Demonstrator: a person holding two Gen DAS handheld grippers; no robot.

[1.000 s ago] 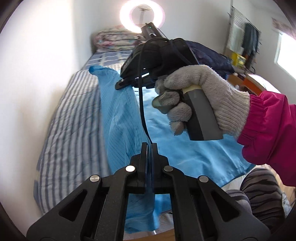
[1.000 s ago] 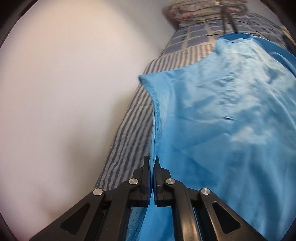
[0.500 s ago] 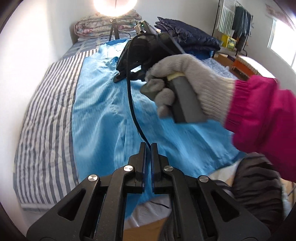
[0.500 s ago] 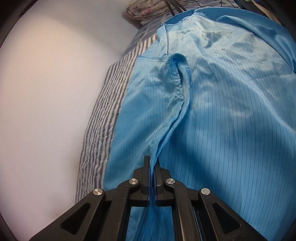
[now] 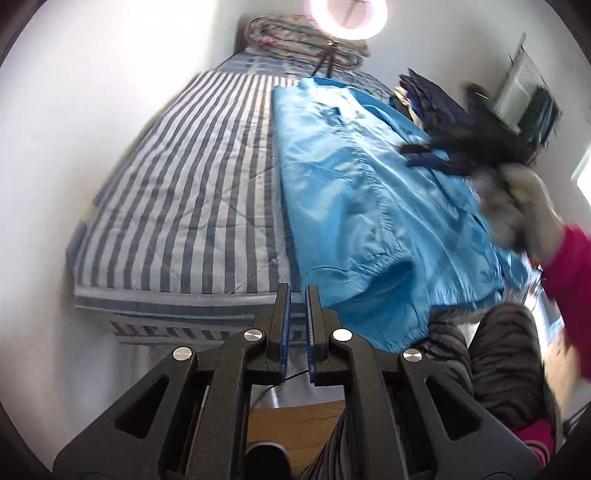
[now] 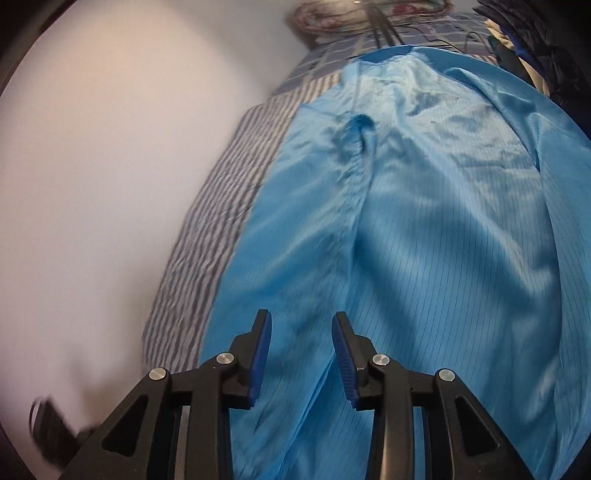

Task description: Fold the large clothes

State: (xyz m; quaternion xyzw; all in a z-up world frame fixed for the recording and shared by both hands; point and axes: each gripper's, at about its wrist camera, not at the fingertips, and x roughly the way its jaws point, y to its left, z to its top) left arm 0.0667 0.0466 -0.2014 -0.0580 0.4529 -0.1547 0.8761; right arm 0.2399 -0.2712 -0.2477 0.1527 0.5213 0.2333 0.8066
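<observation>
Blue pinstriped satin garment (image 6: 424, 221) lies spread on the striped bed (image 5: 192, 177); I've just let go, right gripper (image 6: 301, 354) parting, left gripper (image 5: 297, 325) barely ajar, empty.

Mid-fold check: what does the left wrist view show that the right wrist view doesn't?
Left wrist only: the ring light, the gloved hand with its pink sleeve, the bed's near end, and the left gripper, jaws barely apart with nothing between. Right wrist only: the right gripper, whose jaws have just been opening and stand over the cloth without pinching it, and the garment's fine pinstripes. Both: the blue garment lying on the striped bedding, and the folded quilt at the far end.
</observation>
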